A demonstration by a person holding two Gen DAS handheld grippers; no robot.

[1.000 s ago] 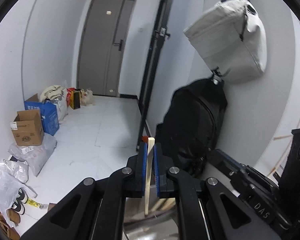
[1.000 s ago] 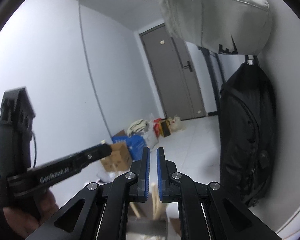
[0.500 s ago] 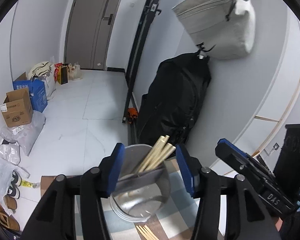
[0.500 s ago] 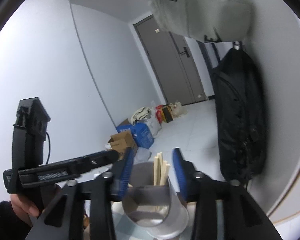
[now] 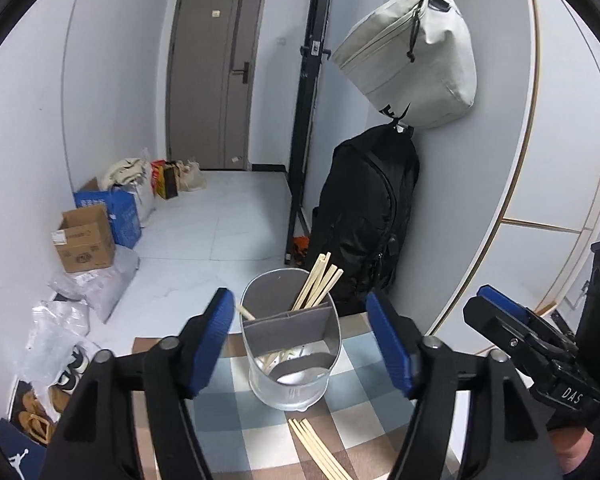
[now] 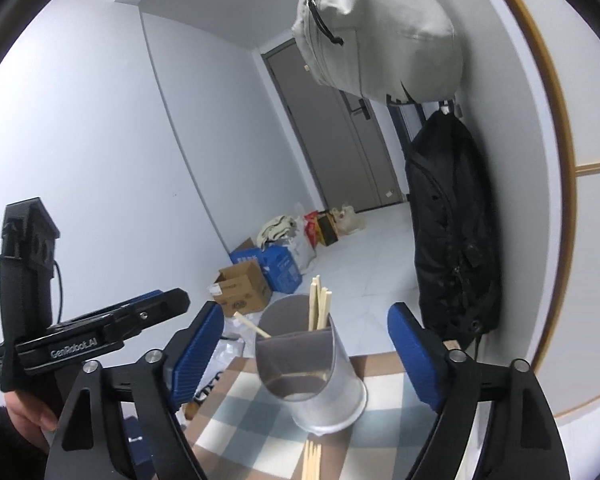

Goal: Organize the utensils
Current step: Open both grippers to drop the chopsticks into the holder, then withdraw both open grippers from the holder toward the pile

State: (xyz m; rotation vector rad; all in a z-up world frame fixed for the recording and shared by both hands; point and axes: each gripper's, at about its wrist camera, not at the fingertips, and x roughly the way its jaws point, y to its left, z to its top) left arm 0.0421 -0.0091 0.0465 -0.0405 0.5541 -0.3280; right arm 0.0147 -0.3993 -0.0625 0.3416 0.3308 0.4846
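A metal utensil holder with a grey divider stands on the checked cloth. Several wooden chopsticks lean in its far compartment. A few more chopsticks lie flat on the cloth in front of it. My left gripper is opening, with wide jaws either side of the holder and no pad touching it. My right gripper is opening too, with nothing held; the holder and its chopsticks show beyond the gap. Each gripper shows in the other's view: right gripper, left gripper.
A grey bag and a black backpack hang on the wall behind the table. A black post stands beside them. Cardboard boxes, plastic bags and shoes line the left wall. A grey door closes the far end.
Both grippers were shut a second ago, the left on a chopstick. Both have opened and drawn back, and the chopstick now stands in the holder with the others.
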